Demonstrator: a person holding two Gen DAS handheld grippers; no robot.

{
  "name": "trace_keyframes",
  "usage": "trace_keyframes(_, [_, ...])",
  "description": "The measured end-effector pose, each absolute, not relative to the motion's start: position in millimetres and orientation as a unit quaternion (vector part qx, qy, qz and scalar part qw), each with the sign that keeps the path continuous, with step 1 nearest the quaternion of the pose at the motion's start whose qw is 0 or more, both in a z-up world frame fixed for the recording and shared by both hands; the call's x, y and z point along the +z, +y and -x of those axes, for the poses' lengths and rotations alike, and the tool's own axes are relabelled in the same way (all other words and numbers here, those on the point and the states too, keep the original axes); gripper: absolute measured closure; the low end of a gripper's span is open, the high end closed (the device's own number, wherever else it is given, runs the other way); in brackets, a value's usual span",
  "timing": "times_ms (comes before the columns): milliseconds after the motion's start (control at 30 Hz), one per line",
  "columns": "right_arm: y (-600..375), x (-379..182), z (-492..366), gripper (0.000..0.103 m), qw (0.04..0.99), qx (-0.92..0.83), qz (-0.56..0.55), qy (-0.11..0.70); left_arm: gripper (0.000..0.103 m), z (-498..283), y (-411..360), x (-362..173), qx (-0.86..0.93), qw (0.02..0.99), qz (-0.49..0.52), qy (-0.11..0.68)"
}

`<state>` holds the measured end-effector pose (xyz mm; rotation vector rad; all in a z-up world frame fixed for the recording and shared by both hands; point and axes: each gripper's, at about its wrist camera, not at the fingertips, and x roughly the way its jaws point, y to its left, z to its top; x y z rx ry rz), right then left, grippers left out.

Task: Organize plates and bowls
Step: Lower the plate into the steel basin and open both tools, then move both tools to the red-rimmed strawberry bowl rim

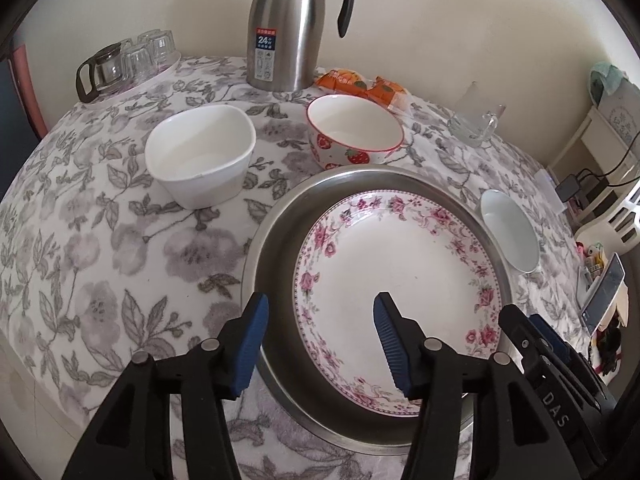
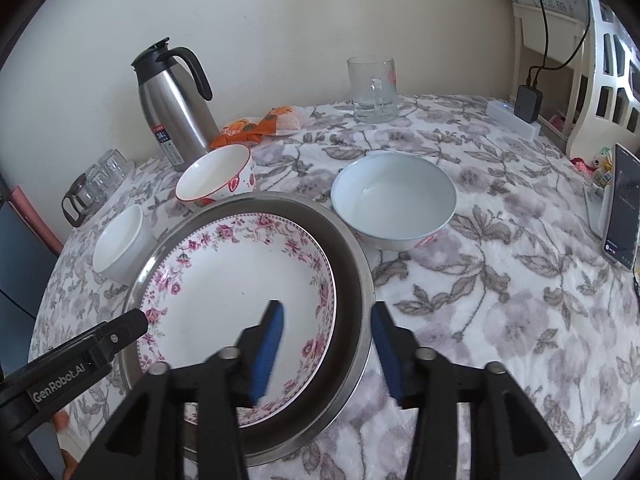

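The left gripper (image 1: 320,344) is hanging spread wide and holding nothing, its fingers straddling the near left rim of the plate (image 1: 400,276) and tray (image 1: 276,240). The right gripper (image 2: 326,354) is likewise gaping, straddling the tray's right rim. The floral plate is lying inside the steel tray. Beyond it are sitting a square bowl (image 1: 200,156), a strawberry bowl (image 1: 356,130) and, to the right, a pale bowl (image 2: 394,200). A flask (image 1: 286,24) is standing behind.

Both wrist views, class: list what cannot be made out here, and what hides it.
- Metal tray, left view: near rim hidden by the left gripper.
- Floral plate, right view: near edge behind the right gripper.
- Flask, left view: lid cut off; label too small.
- Phone, right view: screen unreadable.
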<state>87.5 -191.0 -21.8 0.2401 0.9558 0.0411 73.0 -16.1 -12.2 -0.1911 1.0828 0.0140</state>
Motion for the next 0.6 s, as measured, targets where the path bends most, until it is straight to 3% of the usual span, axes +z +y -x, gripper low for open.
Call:
trace_keyframes(233, [-191,-24,-89,0.029,0.882,0.004,-0.1,0.461,0.031,-74,-9,-18,0.03,0.846,0.096,0.523])
trace_keyframes(300, [-193,-26,-89,0.026,0.879,-0.003,-0.102,0.466,0.017,-75,-6,-20,0.035,0.844,0.098,0.527])
trace_keyframes(467, [-200,-33,-91,0.018,0.871,-0.019,-0.108,0.479,0.015,-75,-4,-20,0.045,0.843,0.097,0.526])
trace_keyframes(533, [-203,-34,-91,0.004,0.87,-0.023,-0.113,0.48,0.012,-75,-4,-20,0.047,0.845,0.092,0.525])
trace_keyframes(600, [-205,-33,-90,0.0,0.871,-0.024,-0.115,0.477,0.011,-75,-5,-20,0.049,0.847,0.088,0.523])
